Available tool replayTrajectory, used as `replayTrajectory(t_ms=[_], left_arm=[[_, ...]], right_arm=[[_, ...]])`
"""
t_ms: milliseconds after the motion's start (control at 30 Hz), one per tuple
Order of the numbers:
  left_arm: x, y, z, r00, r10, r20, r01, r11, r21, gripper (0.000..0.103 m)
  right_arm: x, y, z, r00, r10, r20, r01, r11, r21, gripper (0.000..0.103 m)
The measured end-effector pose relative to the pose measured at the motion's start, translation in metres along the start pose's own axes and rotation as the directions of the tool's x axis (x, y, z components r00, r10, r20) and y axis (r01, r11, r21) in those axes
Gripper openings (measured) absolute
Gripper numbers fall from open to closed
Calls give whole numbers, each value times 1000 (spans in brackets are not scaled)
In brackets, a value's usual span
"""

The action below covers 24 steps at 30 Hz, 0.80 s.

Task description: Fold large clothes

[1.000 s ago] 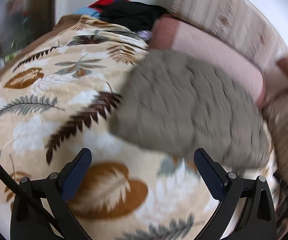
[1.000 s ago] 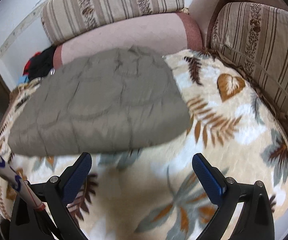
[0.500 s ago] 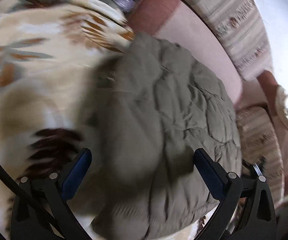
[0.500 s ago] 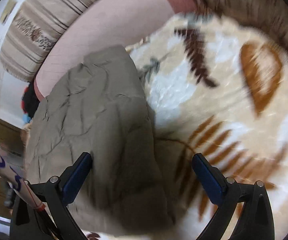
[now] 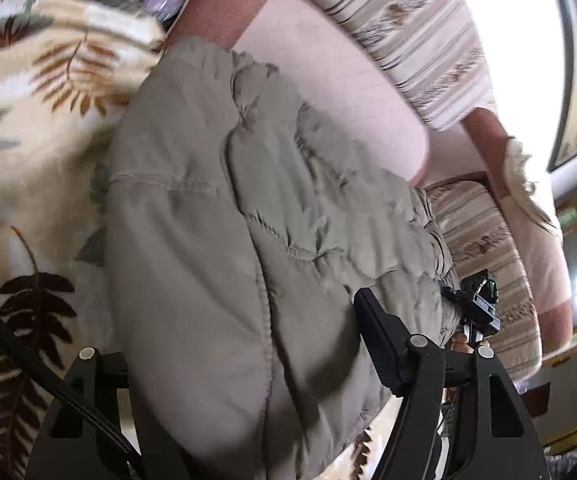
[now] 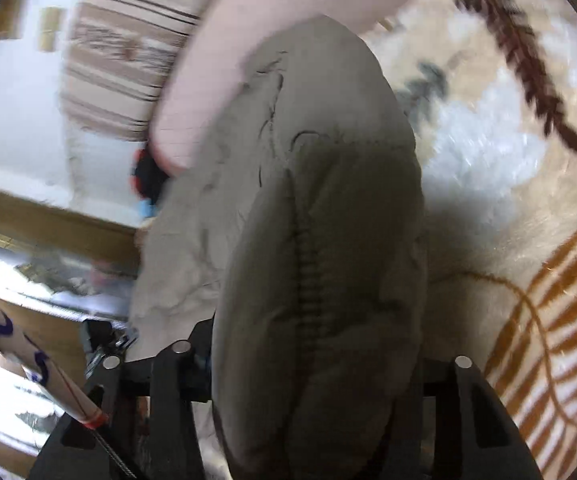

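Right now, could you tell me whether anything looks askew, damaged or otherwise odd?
Nothing looks damaged or spilled. The grey quilted jacket is bunched between the fingers of both the left gripper and the right gripper, above the leaf-print blanket. Its surface is wrinkled, as expected mid-fold.
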<state>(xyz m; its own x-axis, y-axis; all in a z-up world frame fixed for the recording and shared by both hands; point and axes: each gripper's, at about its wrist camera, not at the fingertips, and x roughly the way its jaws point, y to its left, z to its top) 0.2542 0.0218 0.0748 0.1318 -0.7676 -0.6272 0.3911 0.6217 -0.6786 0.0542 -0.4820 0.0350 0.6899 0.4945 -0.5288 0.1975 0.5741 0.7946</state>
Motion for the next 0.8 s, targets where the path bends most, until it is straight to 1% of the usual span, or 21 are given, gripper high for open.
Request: replayTrajectory(t_ms=[67, 100, 133, 167, 200, 267, 333, 400, 467, 500, 533, 567, 600, 667, 700, 733, 767, 800], left_arm=[[-2, 1, -5, 1000, 20, -3, -20, 1000, -7, 69], [3, 4, -7, 998, 54, -10, -54, 999, -4, 69], [14, 11, -11, 993, 118, -31, -119, 993, -13, 69], [24, 20, -12, 985, 161, -54, -163, 986, -34, 71], [32, 27, -12, 981, 181, -65, -186, 980, -65, 79], [32, 33, -11, 984, 170, -48, -175, 978, -118, 81], [25, 28, -10, 983, 179, -33, -182, 975, -129, 81], [13, 20, -10, 978, 207, -18, -207, 971, -118, 81], [-6, 14, -15, 973, 233, 7, -231, 968, -100, 81], [-16, 9, -15, 970, 244, 26, -241, 967, -88, 81], [-27, 5, -16, 966, 253, 47, -249, 966, -73, 81], [-38, 2, -17, 962, 265, 65, -261, 963, -65, 81], [-51, -2, -19, 951, 293, 96, -288, 956, -60, 81], [-71, -7, -24, 934, 329, 140, -327, 944, -37, 81], [-73, -13, -24, 930, 336, 147, -336, 942, -26, 81], [-72, -22, -27, 925, 348, 152, -352, 936, 0, 82], [-69, -23, -28, 923, 355, 149, -361, 932, 14, 84], [-60, -32, -30, 916, 376, 139, -385, 922, 42, 84]], right_arm=[[-6, -1, -7, 1000, -5, 9, 6, 1000, -14, 54], [-3, -7, -11, 1000, -31, -1, 31, 999, -18, 54], [2, -15, -12, 999, -49, -13, 49, 999, -3, 54], [9, -26, -14, 997, -67, -27, 68, 997, 27, 54], [14, -36, -17, 997, -66, -30, 68, 996, 58, 55], [15, -43, -17, 998, -56, -5, 56, 994, 95, 61], [10, -40, -18, 994, -103, 26, 100, 988, 114, 74], [1, -30, -18, 981, -186, 55, 180, 979, 98, 76], [-17, -16, -16, 958, -264, 111, 257, 964, 73, 76], [-32, -11, -16, 941, -300, 155, 294, 954, 62, 78], [-49, 0, -19, 914, -345, 213, 343, 938, 49, 80], [-60, 8, -19, 891, -379, 251, 382, 923, 42, 82], [-70, 18, -19, 856, -426, 292, 437, 899, 29, 83], [-82, 39, -24, 796, -494, 351, 536, 844, -29, 83], [-79, 56, -28, 777, -509, 370, 572, 816, -81, 83], [-74, 67, -29, 774, -510, 376, 583, 805, -108, 83], [-66, 79, -32, 777, -503, 379, 588, 795, -150, 83], [-60, 84, -34, 784, -495, 376, 585, 792, -177, 83]])
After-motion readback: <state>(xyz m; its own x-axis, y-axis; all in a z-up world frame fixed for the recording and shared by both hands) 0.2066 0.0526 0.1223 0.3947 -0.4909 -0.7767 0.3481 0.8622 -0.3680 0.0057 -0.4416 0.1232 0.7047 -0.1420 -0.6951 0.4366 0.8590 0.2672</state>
